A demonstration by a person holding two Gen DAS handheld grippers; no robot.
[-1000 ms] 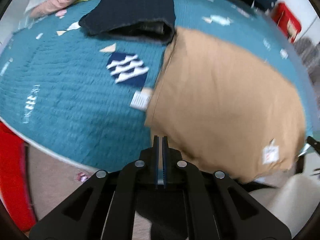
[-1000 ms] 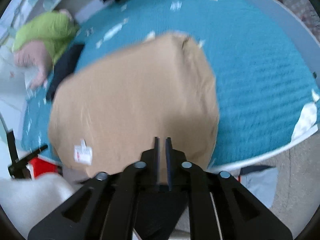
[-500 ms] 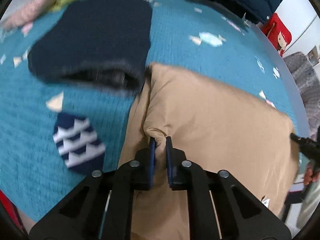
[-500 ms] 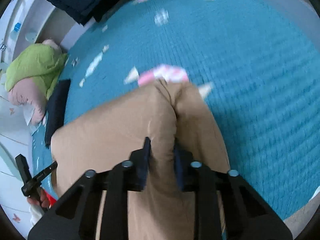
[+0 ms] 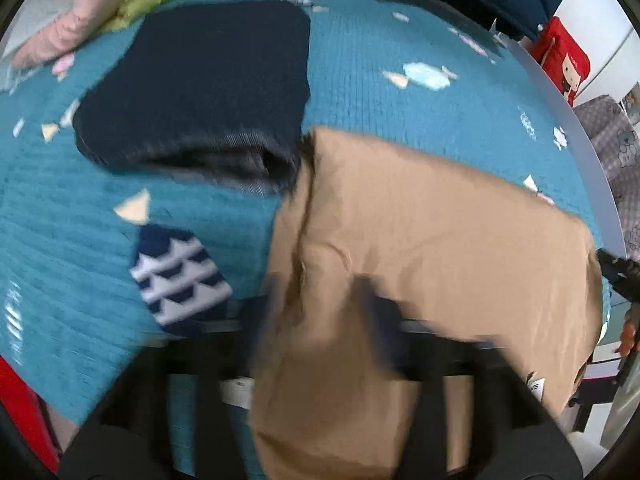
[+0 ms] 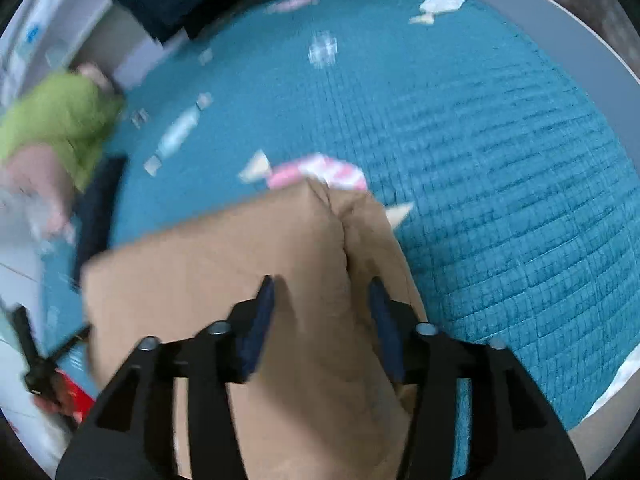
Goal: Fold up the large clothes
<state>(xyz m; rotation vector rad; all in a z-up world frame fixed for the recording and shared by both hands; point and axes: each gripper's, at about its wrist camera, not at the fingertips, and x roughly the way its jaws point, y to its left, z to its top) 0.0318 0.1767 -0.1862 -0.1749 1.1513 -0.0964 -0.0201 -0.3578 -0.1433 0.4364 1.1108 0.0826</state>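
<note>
1. Two garments are seen on the teal quilted bed cover (image 6: 500, 152): a navy garment (image 5: 208, 80), already folded, and a tan garment (image 5: 420, 248) just beside it, doubled over with a fold edge at its far end.
2. Further folding or smoothing of the tan garment is judged to remain.
3. Around the tan garment, the left gripper (image 5: 320, 320) and right gripper (image 6: 320, 320) are being opened; the cloth lies between each pair of fingers (image 6: 256, 320), released, not clenched.

Both tools' jaws opening, left tool (image 5: 320, 312), right tool (image 6: 322, 312), releasing tan garment (image 5: 440, 232)
</note>
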